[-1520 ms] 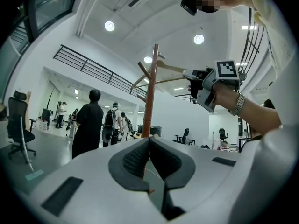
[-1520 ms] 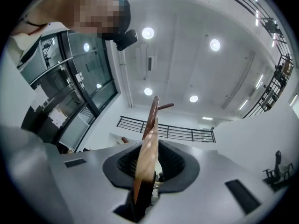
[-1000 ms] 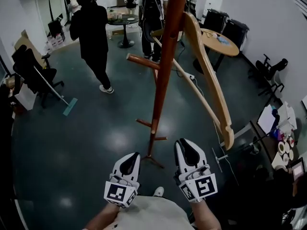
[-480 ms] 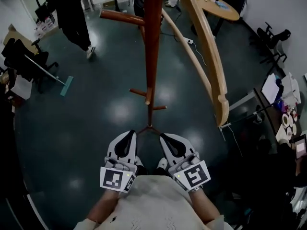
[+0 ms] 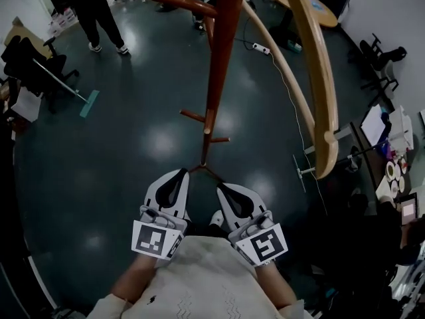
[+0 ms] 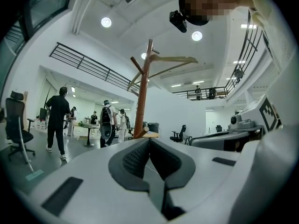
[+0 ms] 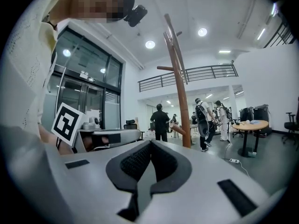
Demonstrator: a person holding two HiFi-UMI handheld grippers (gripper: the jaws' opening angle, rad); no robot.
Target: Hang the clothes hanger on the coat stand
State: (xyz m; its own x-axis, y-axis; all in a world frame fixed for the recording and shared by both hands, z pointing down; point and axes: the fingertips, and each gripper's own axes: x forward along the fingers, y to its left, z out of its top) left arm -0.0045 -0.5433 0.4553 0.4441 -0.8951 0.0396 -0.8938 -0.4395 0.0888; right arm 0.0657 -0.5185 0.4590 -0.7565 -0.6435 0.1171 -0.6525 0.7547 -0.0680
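Note:
The reddish-brown coat stand (image 5: 218,72) rises from the dark floor just ahead of me. A light wooden clothes hanger (image 5: 320,78) hangs from its upper part and curves down to the right, free of both grippers. The left gripper view shows the stand (image 6: 142,97) with the hanger (image 6: 174,61) near its top. My left gripper (image 5: 179,173) and right gripper (image 5: 223,189) are low, close to my body, short of the stand's foot. Both are shut with nothing in them, as seen in the left gripper (image 6: 149,141) and right gripper (image 7: 150,143) views.
A side peg (image 5: 182,1) sticks out left from the stand, and short pegs (image 5: 194,116) sit lower down. A floor squeegee (image 5: 70,93) and office chair (image 5: 26,62) are at left. A desk (image 5: 392,171) with clutter is at right. A person in black (image 5: 89,8) walks at the back.
Both grippers have drawn back toward my body and closer together. My view has tipped further down at the stand's base. The person in black has walked farther off; the hanger stays on the stand.

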